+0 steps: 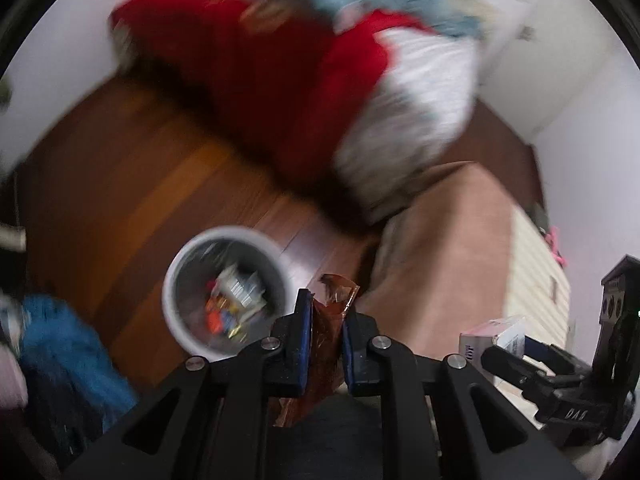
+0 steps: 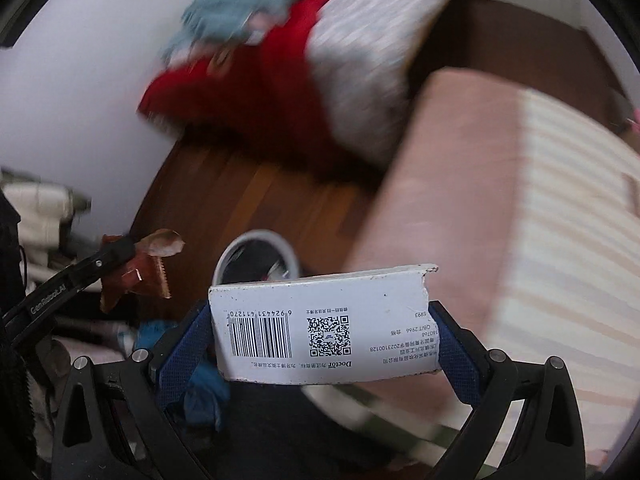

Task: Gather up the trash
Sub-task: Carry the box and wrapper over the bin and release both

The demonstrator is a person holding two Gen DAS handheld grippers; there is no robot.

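Observation:
A crumpled brown plastic wrapper (image 1: 334, 300) sticks up between the blue pads of my left gripper (image 1: 328, 306), which is shut on it. My right gripper (image 2: 320, 312) is shut on a white carton with a barcode and QR code (image 2: 324, 336), held crosswise. A round white trash bin (image 1: 224, 292) with several bits of litter inside stands on the wood floor, just ahead and left of the left gripper. The right wrist view shows the bin (image 2: 260, 254) just beyond the carton, and the left gripper (image 2: 124, 250) with the wrapper (image 2: 138, 274) at left. Both views are motion-blurred.
A bed with a pink striped sheet (image 2: 520, 220) fills the right side. A heap of red, white and pale blue bedding (image 1: 320, 88) lies beyond the bin against the white wall. Blue cloth (image 1: 68, 340) and clutter sit at lower left. Brown wood floor (image 1: 140, 184) spreads between.

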